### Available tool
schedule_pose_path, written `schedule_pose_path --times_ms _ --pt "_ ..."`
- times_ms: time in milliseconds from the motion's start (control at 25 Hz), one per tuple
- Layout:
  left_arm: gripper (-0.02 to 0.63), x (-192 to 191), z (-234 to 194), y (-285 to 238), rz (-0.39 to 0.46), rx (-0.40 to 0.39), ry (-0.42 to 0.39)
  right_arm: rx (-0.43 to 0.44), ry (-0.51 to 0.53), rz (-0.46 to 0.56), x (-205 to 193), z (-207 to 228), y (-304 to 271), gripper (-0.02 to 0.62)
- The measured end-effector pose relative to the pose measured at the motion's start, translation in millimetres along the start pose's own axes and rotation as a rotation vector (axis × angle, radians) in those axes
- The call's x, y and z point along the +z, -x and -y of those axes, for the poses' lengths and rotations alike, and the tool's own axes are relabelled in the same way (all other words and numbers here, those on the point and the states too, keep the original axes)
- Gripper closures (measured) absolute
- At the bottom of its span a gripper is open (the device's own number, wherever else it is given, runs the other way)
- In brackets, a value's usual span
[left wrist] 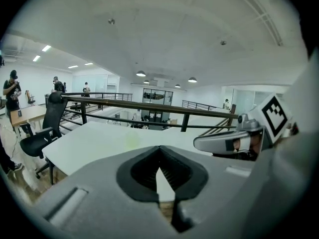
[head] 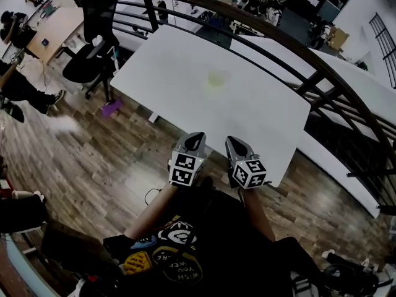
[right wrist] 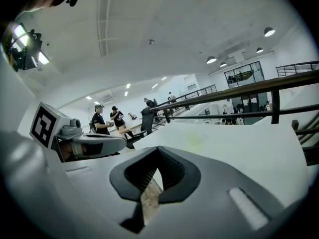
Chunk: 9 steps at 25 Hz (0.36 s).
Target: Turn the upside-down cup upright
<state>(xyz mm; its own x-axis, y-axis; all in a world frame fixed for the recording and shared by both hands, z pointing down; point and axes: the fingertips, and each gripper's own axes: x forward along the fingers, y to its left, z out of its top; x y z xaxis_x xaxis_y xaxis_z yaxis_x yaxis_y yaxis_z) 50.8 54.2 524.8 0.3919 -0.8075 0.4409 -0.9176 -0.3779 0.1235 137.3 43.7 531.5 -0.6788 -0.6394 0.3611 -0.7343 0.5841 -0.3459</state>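
Two bare forearms are held out from a black printed T-shirt (head: 185, 252), close together and roughly parallel, in front of the near edge of the white table (head: 179, 54). The left gripper (head: 197, 135) and the right gripper (head: 230, 140) are carried side by side, just apart. Both are pointed forward and slightly downward toward the table. Their tips are seen at the table's near edge, over the wooden floor (head: 93, 159), in the head view. The jaws of each gripper are brought fully together, as is shown in each gripper's own view. Nothing is clamped between them; only a sliver of table and floor is seen through the slit between the ribbed black pads. No contact with the table is made by either gripper.

The cup (head: 218, 78) is seen as a faint, pale greenish shape near the middle of the table, well ahead of both grippers. Its orientation cannot be made out. Behind the table's far edge a dark curved railing (head: 247, 17) is seen. To the table's left a black office chair (head: 93, 36) is placed, with a wooden desk (head: 55, 33) beyond it.
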Motion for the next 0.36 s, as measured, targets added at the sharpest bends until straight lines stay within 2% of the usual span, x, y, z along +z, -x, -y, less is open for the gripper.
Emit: schedule_pose_path --times_ms 360 --pt "0.600 11.1 2.9 13.0 0.000 -0.063 -0.053 -0.018 -0.031 0.036 15.5 -25.2 -1.0 0.594"
